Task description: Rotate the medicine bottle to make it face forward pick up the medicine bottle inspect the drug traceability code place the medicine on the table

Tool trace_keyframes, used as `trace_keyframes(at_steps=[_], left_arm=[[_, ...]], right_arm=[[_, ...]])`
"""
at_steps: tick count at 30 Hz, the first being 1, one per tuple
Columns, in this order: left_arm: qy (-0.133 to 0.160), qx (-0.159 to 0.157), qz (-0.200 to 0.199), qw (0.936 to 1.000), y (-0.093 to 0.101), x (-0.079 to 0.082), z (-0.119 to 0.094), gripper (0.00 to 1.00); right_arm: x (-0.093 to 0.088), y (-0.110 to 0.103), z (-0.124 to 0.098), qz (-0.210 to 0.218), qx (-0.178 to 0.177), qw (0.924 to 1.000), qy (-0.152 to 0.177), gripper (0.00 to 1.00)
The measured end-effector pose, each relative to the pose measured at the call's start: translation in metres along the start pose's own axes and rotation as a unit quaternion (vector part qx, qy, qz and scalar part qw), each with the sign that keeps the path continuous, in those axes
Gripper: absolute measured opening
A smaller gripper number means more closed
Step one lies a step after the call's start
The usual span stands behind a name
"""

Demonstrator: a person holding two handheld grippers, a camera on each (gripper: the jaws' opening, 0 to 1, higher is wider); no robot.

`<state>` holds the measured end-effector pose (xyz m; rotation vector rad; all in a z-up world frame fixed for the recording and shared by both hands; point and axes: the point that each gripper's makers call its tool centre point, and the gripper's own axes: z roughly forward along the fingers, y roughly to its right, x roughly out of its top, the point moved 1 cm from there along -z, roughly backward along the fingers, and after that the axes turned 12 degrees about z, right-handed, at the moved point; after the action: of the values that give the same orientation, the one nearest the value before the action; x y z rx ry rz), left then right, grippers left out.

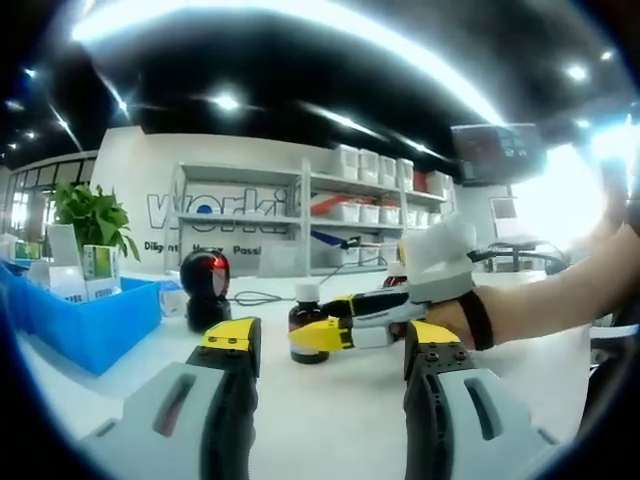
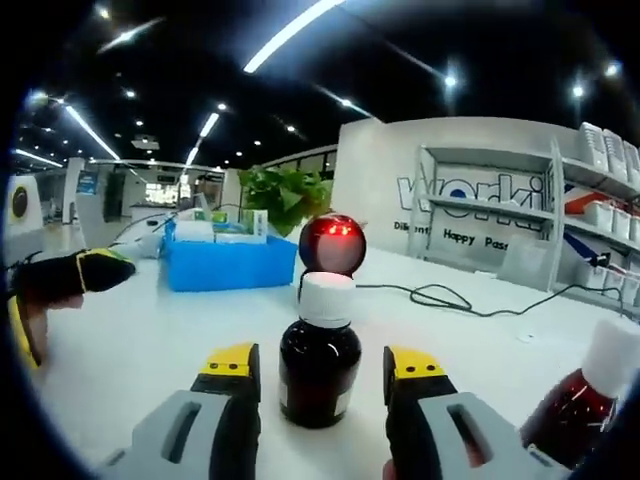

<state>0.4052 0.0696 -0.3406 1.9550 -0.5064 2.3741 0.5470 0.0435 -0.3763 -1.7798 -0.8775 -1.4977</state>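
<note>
The upright medicine bottle (image 2: 319, 352) stands between the right tongs' (image 2: 321, 367) parted jaws, before the scanner (image 2: 331, 244); left tongs (image 1: 327, 344) released, farther.

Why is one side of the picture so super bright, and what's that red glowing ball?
Left gripper view: glare from the bright area washes out the right side, blurring the person's hand. Right gripper view: the scanner glows red behind the medicine bottle; ceiling lights streak and bend from fisheye distortion.
</note>
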Motion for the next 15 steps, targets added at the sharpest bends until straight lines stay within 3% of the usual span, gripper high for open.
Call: trace_keyframes(at_steps=[4,7,9,11,15], left_arm=[[-0.001,-0.002,-0.001,1.0000,0.001,0.000,0.001,0.49],[-0.001,-0.003,-0.002,1.0000,0.001,0.000,0.001,0.49],[-0.002,-0.003,-0.002,1.0000,0.001,-0.001,0.001,0.49],[-0.002,-0.004,-0.002,1.0000,0.000,-0.002,0.001,0.49],[-0.003,-0.005,-0.002,1.0000,0.002,-0.001,0.001,0.49]], right_arm=[[-0.001,-0.004,0.004,-0.007,0.032,0.9994,-0.005,0.41],[-0.001,-0.001,0.005,0.011,0.033,0.9994,-0.003,0.34],[-0.002,-0.004,0.006,0.043,0.034,0.9985,-0.003,0.35],[-0.003,0.004,0.007,0.036,0.032,0.9989,-0.004,0.32],[-0.003,0.000,0.007,0.037,0.034,0.9987,-0.005,0.29]])
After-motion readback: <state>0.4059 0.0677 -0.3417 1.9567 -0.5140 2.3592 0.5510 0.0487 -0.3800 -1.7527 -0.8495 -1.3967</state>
